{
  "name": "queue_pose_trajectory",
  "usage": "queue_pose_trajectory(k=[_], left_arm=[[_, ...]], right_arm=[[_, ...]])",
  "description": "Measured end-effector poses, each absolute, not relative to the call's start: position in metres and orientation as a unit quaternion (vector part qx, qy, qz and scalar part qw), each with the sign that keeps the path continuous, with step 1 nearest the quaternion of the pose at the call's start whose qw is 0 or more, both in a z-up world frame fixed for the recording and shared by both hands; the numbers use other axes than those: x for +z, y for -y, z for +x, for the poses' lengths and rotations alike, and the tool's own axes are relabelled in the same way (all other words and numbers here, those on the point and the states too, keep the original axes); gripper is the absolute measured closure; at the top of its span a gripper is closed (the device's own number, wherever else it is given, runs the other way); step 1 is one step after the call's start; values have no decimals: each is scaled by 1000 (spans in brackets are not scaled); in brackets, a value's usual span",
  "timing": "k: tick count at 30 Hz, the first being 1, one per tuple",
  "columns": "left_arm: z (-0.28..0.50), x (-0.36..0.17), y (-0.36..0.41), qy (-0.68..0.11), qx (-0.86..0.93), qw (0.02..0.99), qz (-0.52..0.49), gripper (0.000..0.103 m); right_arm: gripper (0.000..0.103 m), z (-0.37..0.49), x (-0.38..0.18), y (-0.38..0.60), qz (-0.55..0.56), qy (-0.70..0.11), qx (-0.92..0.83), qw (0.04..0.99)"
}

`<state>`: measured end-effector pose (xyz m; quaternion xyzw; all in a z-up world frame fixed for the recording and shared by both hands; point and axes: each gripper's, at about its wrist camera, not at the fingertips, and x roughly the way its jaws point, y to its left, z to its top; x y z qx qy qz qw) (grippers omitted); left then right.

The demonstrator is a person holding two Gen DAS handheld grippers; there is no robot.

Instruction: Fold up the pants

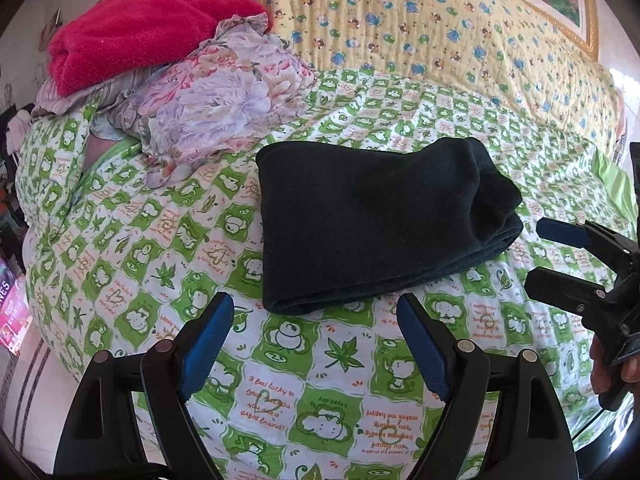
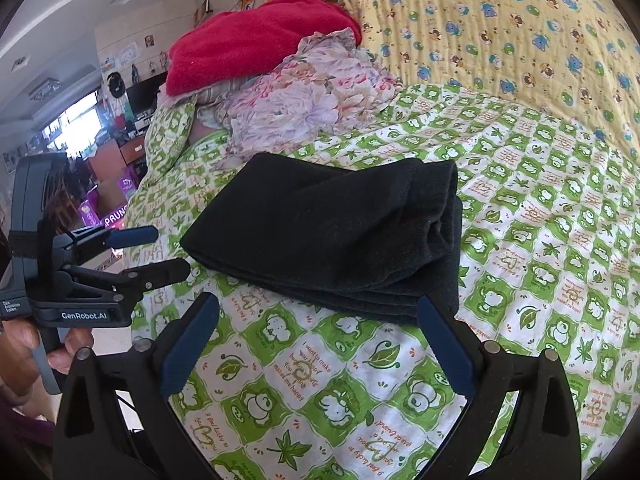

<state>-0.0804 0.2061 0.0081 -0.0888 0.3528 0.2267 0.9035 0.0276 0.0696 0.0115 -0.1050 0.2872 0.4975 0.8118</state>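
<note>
The dark pants [image 1: 380, 220] lie folded into a thick rectangle on the green-and-white patterned bedspread [image 1: 280, 392]. In the right wrist view the pants [image 2: 332, 232] show stacked layers along their near and right edges. My left gripper [image 1: 314, 304] is open just short of the near edge of the pants, with nothing between its blue pads. My right gripper [image 2: 318, 305] is also open at the near edge, and it is empty. Each gripper shows in the other's view: the right gripper [image 1: 534, 254] beside the right end of the pants, the left gripper [image 2: 170, 250] by the left corner, held in a hand.
A red fleece bundle [image 1: 140, 36] sits on a crumpled floral cloth [image 1: 216, 104] at the back left. A yellow printed quilt [image 1: 440, 28] covers the back of the bed below a gold-framed picture [image 1: 580, 0]. The bed's left edge drops to a cluttered room [image 2: 100, 152].
</note>
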Motion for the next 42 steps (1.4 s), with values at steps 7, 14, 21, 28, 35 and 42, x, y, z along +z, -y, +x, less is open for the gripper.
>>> queue_pose_trajectory(k=[7,14,21,28,35,42], left_arm=[[-81,6,-205,-353,229,903,-88,16],[-79,5,-204,-353,228,904,-81,14],[-75,2,-206,-357,225,903,-82,14],[-72,-3,-207,-363,224,901,-83,14],[-70,-5,-209,-365,223,900,-85,14],[-68,-6,-212,-367,224,899,-87,14]], right_arm=[[4,26,8,-73,-118,-280,497,813],[4,26,8,-78,-132,-275,500,811],[4,27,7,-82,-132,-277,503,808],[4,26,5,-89,-141,-278,509,803],[4,26,4,-92,-140,-279,513,800],[4,28,3,-93,-137,-283,515,798]])
